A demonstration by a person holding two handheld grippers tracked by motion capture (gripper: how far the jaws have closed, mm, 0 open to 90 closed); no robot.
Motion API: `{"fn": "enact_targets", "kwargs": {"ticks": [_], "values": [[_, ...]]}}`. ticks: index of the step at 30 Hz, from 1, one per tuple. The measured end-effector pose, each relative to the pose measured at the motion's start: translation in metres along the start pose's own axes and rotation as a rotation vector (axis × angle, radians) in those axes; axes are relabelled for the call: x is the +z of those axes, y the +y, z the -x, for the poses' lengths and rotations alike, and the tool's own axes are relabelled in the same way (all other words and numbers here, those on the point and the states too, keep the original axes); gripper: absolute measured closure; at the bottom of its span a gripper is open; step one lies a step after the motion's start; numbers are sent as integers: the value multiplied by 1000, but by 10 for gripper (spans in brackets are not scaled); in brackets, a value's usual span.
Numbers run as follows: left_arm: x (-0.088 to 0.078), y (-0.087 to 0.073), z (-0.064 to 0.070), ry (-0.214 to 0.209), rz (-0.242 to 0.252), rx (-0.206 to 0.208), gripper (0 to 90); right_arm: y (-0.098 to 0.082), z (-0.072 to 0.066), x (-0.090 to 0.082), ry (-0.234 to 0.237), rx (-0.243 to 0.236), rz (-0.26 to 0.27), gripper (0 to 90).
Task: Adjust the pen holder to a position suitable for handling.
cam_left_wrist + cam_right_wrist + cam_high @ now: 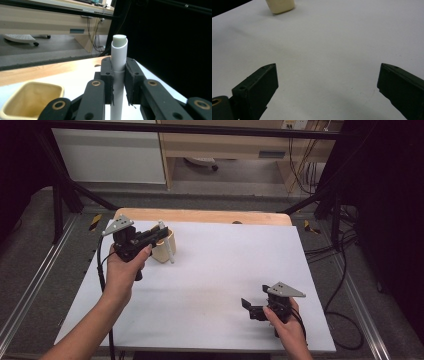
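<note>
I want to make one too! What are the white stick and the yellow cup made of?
The white stick, clamped in the left gripper, looks like smooth matte plastic: an even tube with a pale plug at its tip. The yellow cup looks like glazed ceramic or thick plastic, with rounded, softly shining walls; I can't tell which.

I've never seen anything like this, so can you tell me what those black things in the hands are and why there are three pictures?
They are tongs that a person squeezes by hand, one in each hand. One picture looks down from above the table. The other two come from small cameras riding on the tongs. The left tongs are shut on a white tube, held beside a cream cup on the white sheet. The right tongs are open, holding nothing, with the bare sheet below them.
</note>
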State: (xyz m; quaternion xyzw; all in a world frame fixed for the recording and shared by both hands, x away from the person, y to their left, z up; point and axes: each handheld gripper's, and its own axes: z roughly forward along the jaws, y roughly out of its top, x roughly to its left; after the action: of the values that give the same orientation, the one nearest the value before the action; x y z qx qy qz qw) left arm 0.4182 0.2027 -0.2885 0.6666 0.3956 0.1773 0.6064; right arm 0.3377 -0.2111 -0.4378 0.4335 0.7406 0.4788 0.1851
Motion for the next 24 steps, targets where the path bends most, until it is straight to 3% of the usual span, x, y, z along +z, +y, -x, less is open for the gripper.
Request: {"fn": "enact_targets", "kwargs": {"ticks": [1,10,24], "values": [[2,5,-2,8,-6,21,788,0,0,0,-1,0,0,39],[11,26,-12,46,-5,68,788,0,0,1,-4,1,1,41],[17,45,-28,111,42,75,788,1,0,-1,-4,2,11,53]]}}
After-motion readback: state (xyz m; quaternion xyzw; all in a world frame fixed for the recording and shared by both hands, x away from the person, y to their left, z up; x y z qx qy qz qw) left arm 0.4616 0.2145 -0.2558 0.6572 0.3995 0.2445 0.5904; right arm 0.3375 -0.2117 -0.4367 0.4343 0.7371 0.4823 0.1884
